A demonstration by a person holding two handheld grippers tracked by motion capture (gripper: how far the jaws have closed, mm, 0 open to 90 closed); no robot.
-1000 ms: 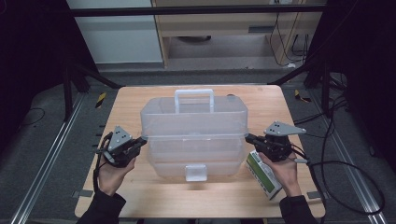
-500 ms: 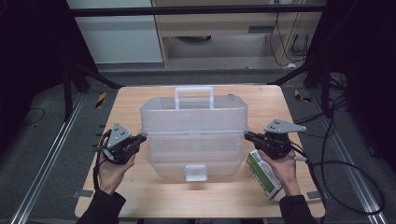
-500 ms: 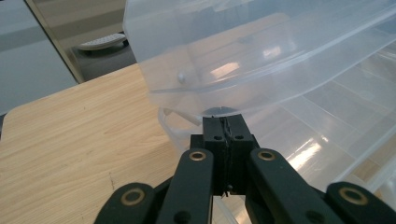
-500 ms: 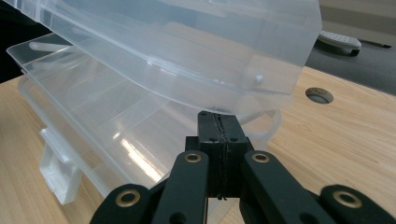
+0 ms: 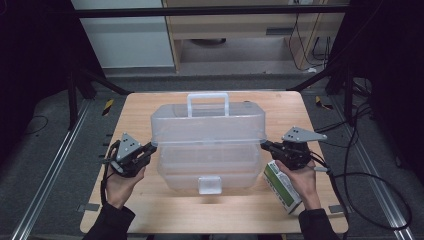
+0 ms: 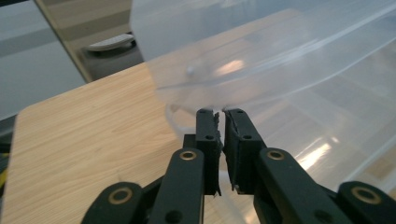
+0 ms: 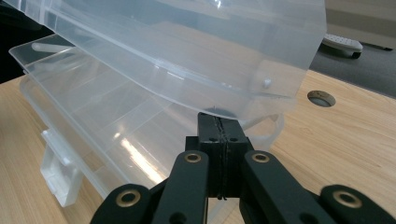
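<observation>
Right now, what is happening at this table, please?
A person works on a clear plastic box with a gripper in each hand. The left gripper, whose jaws have just been opening a little, and the shut right gripper prop its raised lid from either end. A green carton lies at the right.

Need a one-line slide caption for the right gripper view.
Right gripper, jaws shut, tip under the raised lid of a clear plastic box on a wooden table.

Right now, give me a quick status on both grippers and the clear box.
Left gripper just cracked open under the lid edge. Right gripper shut, propping the lid's other end. Clear box half open. Green carton lies beside the right hand.
</observation>
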